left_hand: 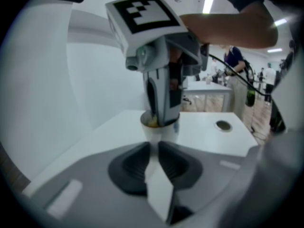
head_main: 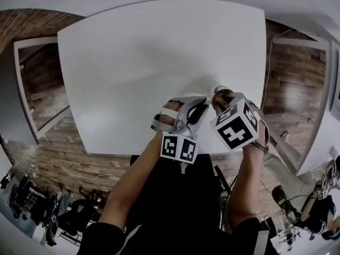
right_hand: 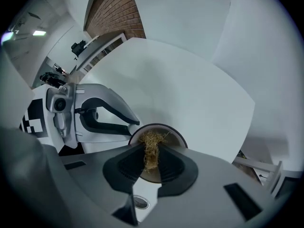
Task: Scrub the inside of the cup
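A white cup with a dark inside stands near the front edge of the white table. My left gripper is shut on the cup's white handle, which shows as a flat white piece between its pads, with the cup just ahead. My right gripper points steeply down into the cup and is shut on a tuft of straw-coloured fibre scrubber. The scrubber sits inside the cup's mouth. In the left gripper view the right gripper's fingers reach down into the cup.
The table's front edge runs close below both grippers, with wood-pattern floor beyond it. A round cable hole lies in the tabletop to the cup's right. People stand far off in the room.
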Demonstrator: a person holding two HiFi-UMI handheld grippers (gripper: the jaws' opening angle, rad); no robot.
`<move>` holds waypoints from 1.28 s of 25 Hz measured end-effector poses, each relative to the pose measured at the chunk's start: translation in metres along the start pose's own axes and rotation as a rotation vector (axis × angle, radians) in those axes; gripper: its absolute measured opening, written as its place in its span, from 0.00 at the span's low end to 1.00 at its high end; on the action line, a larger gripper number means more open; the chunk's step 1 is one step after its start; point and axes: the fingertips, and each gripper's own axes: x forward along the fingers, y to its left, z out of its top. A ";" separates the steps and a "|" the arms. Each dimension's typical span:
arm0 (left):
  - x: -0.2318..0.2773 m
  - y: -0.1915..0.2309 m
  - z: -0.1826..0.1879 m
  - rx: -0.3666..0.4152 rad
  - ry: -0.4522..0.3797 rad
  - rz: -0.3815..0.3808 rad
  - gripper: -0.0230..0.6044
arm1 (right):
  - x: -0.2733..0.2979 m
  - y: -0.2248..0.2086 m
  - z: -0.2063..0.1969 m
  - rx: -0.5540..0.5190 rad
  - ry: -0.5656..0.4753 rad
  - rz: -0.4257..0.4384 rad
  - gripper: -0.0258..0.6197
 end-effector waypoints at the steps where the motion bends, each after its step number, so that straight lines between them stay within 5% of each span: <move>1: 0.000 0.000 0.000 -0.001 0.000 0.002 0.13 | 0.001 -0.001 0.001 -0.001 -0.007 -0.011 0.12; 4: -0.001 -0.001 -0.001 -0.012 0.008 0.009 0.13 | -0.006 -0.004 0.003 0.033 -0.077 -0.054 0.12; 12: -0.002 -0.008 -0.002 -0.075 0.044 0.079 0.13 | -0.072 -0.010 0.001 0.366 -0.481 -0.136 0.13; 24: -0.003 -0.009 -0.004 -0.043 0.066 0.091 0.14 | -0.008 -0.011 0.012 0.327 -0.331 -0.156 0.12; 32: -0.004 -0.009 -0.004 -0.063 0.079 0.097 0.14 | -0.050 -0.024 0.008 0.456 -0.508 -0.227 0.12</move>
